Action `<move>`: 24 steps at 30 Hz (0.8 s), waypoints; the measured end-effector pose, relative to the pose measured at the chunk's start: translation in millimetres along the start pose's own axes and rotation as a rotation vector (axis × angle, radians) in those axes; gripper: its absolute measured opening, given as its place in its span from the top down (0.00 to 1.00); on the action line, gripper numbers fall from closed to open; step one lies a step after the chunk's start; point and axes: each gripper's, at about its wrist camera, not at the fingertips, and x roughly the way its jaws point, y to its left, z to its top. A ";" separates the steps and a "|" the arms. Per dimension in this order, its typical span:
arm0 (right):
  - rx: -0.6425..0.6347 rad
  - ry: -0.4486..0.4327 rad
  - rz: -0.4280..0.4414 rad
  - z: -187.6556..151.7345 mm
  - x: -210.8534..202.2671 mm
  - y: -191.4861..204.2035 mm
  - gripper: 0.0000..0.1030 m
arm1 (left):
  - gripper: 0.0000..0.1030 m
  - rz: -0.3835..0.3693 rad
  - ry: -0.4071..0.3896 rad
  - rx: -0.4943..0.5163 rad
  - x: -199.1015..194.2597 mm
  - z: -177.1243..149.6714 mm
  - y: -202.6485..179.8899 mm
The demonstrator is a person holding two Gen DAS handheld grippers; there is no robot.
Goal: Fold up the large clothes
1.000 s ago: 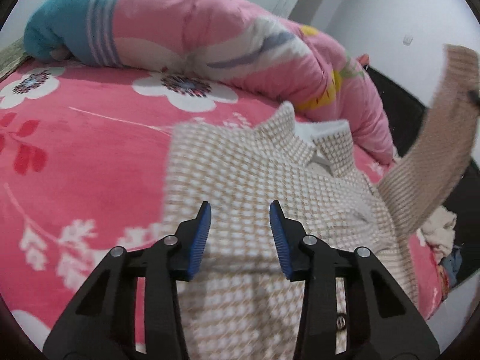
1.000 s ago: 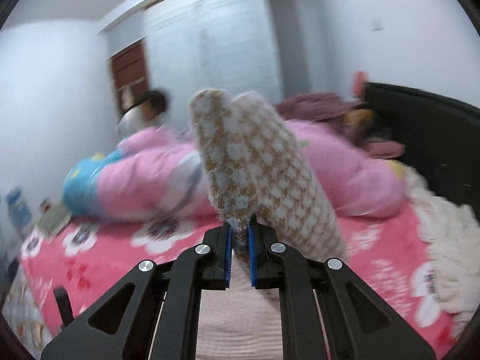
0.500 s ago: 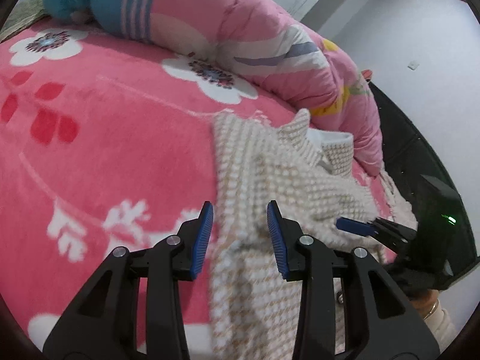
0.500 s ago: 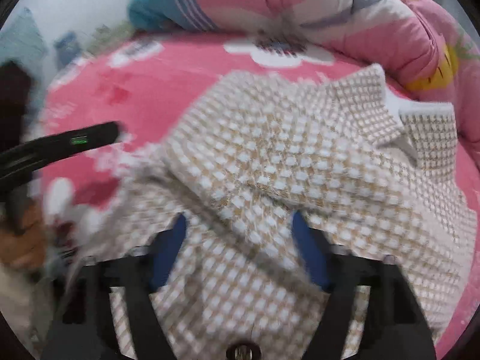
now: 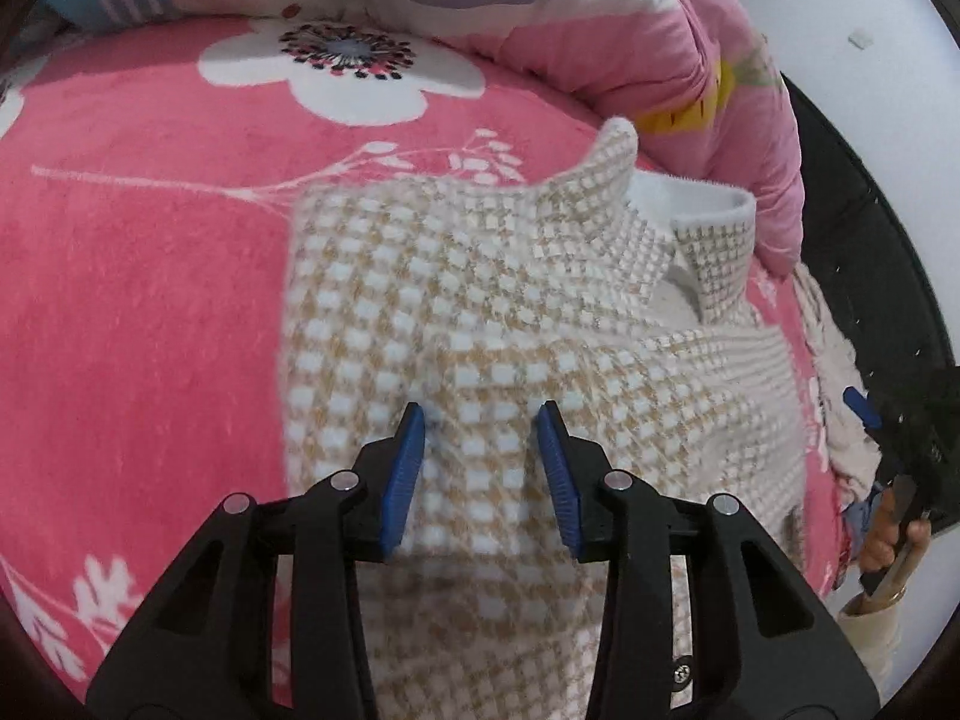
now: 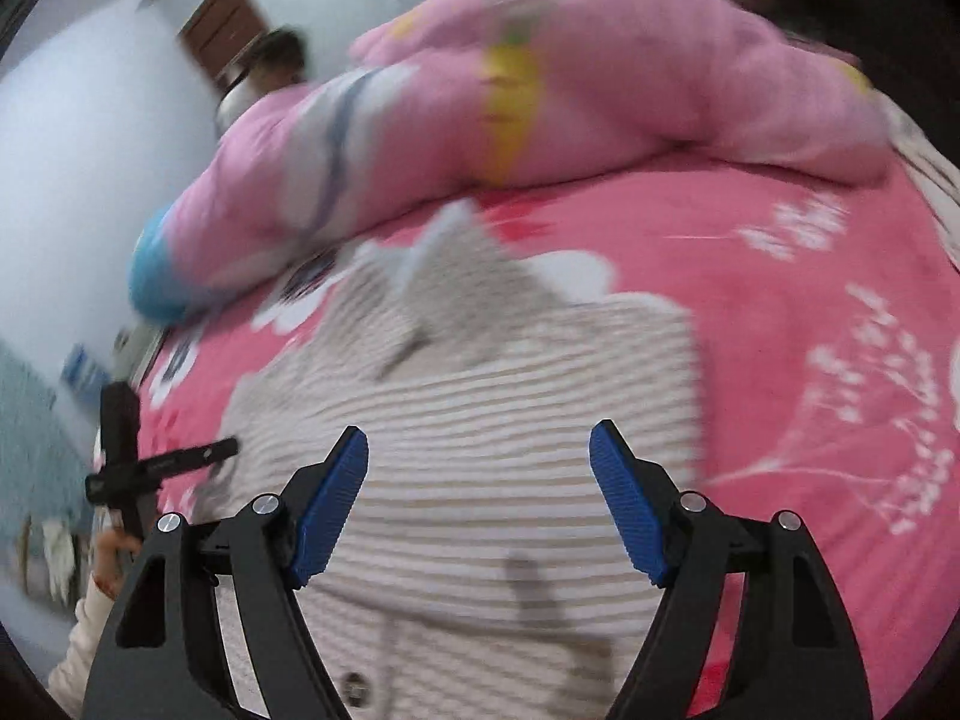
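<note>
- my right tool [image 6: 479,501] is wide apart now and grips nothing; a second ago it was pinched on the raised sleeve, so the sleeve has been let go and laid over the body of the checked coat [image 5: 480,324].
- my left tool [image 5: 480,456] stands with a middling gap, its blue pads resting on the coat's front just below the chest; no cloth is nipped between them, as it was a second ago too, only closer in now.
- the coat lies flat on the bed [image 5: 150,312], collar [image 5: 660,222] toward the far edge where the rolled pink quilt [image 5: 690,48] sits, hem toward me at the near edge.
- from the right view the sleeve side looks drawn in across the coat, its striped face up, though blur hides the edges.
- i judge one sleeve fold done: the coat is narrower, and the next step would be the other side or bringing hem to collar.
- risk: the thick fleece may spring the sleeve back open if it is not pressed.
</note>
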 end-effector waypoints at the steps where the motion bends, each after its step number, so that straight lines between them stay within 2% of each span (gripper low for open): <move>1: 0.008 -0.002 -0.012 -0.9 -0.4 -11.3 0.28 | 0.67 0.015 -0.012 0.017 -0.5 -0.7 -2.8; 2: 0.014 -0.003 -0.022 -1.9 -0.9 -18.5 0.28 | 0.71 0.029 -0.021 0.033 -0.9 -2.4 -4.9; 3: 0.024 -0.001 -0.034 -4.0 1.0 -28.0 0.28 | 0.84 0.041 -0.024 0.044 0.3 -3.4 -7.0; 5: 0.035 0.003 -0.051 -10.0 4.1 -37.7 0.29 | 0.89 0.041 -0.036 0.048 -2.3 -4.6 -8.2; 6: 0.039 0.004 -0.063 -12.0 6.9 -41.4 0.32 | 0.90 0.054 -0.058 0.067 -8.2 -3.4 -14.5; 9: 0.040 -0.013 -0.067 -12.5 12.6 -46.7 0.35 | 0.90 0.035 -0.204 0.112 -46.9 3.9 -28.5; 10: 0.031 -0.021 -0.071 -12.8 12.7 -45.3 0.35 | 0.90 0.034 -0.222 0.117 -52.6 5.0 -30.5; 12: 0.004 -0.028 -0.090 -13.0 15.8 -41.0 0.35 | 0.90 0.084 -0.222 0.122 -49.8 8.3 -29.2; 14: -0.032 -0.024 -0.124 -15.2 21.1 -35.6 0.38 | 0.90 0.194 -0.163 0.130 -21.8 5.8 -18.0; 16: -0.072 -0.007 -0.152 -18.3 27.8 -27.8 0.44 | 0.89 0.199 -0.115 0.110 -4.9 -0.9 -5.8; 18: -0.097 -0.010 -0.148 -18.7 26.4 -20.1 0.47 | 0.84 0.166 -0.142 0.093 -12.6 -7.5 0.9; 20: -0.121 -0.025 -0.117 -15.9 21.0 -12.0 0.47 | 0.83 0.175 -0.174 0.080 -29.1 -9.8 2.1; 22: -0.169 -0.037 -0.080 -10.6 18.0 0.0 0.47 | 0.83 0.209 -0.254 0.109 -50.5 -14.6 -4.0; 24: -0.214 -0.017 -0.055 -8.0 26.1 10.7 0.47 | 0.83 0.173 -0.290 0.140 -62.7 -17.6 -13.0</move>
